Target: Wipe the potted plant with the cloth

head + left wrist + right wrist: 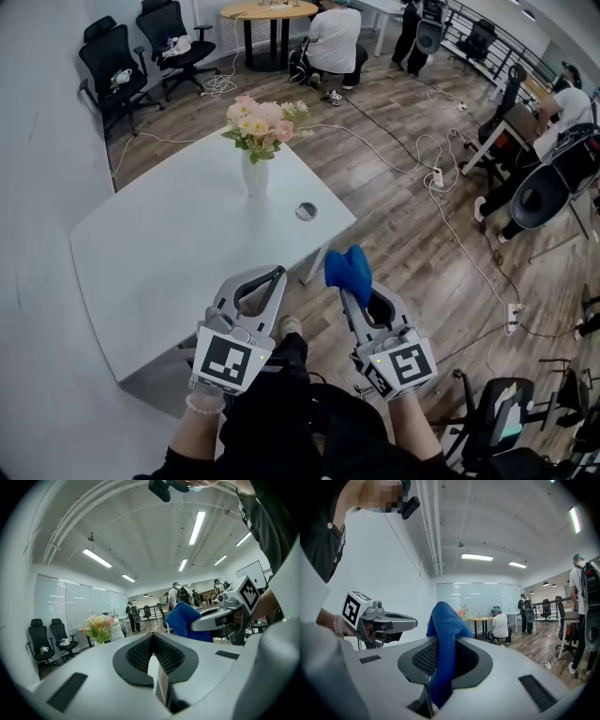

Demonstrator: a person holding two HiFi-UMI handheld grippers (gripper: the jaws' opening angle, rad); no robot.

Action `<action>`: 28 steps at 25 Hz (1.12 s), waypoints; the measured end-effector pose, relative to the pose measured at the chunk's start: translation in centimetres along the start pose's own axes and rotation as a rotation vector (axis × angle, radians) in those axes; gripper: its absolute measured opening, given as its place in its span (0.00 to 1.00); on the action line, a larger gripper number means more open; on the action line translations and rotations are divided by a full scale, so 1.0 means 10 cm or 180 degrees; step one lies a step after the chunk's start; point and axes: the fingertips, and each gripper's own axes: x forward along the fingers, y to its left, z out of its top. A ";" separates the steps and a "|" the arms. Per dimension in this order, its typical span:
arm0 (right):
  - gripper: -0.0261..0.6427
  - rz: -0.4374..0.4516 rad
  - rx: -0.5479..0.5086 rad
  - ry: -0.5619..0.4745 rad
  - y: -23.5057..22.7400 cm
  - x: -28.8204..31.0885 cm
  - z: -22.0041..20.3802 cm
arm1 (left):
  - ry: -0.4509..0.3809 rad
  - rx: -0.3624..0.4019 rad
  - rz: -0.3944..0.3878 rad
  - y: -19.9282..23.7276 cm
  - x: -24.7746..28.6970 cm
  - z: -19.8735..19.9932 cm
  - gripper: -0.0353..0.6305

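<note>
Nearest, at the bottom of the head view: two forearms, each holding a grey gripper with a marker cube. The left claw (277, 272) is shut tight, pads together and nothing between them; its own view shows bare jaws meeting. The right claw (351, 281) is clamped on a folded blue woven cloth (348, 266). The cloth bunches up past the tips, and in the right gripper view it runs down the seam between the jaws. Both claws point forward, roughly level, side by side but not touching.

The left claw's tip is about at the near edge of the white rectangular desk (159, 262). The right claw is off that edge, over the wood-plank floor (412, 234).

Further in, a small round grey disc (306, 211) lies flat on the desk, on its right side.

Beyond it is the potted plant (255, 150): a slim white vase with pink and cream flowers and green leaves. It stands upright near the desk's far corner with nothing touching it.

Key relation: the plant lies ahead and somewhat left of the right claw, well apart from it, with its long axis vertical. The left claw is more nearly in line with it and looks slightly nearer, but the cloth is in the right. Judged stage: approach, wiping not begun. The likely next move takes the right claw forward and leftward across the desk, cloth end leading, with the left free to steady the vase.

Far back: black office chairs (112, 61), a round wooden table (269, 11), a person sitting on the floor (333, 42) and white cables (412, 150).
</note>
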 end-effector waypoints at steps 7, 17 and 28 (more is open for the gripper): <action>0.16 0.0018 -0.0016 0.0047 -0.28 0.40 0.10 | 0.0079 0.0148 -0.0047 0.23 0.41 -0.04 0.07; 0.16 0.0045 0.0018 0.0178 -0.73 1.03 0.10 | 0.0028 0.0273 -0.0121 0.66 1.03 -0.15 0.07; 0.16 0.0129 0.0019 0.0238 -1.09 1.64 0.08 | 0.0206 0.0229 -0.0007 1.15 1.41 -0.38 0.07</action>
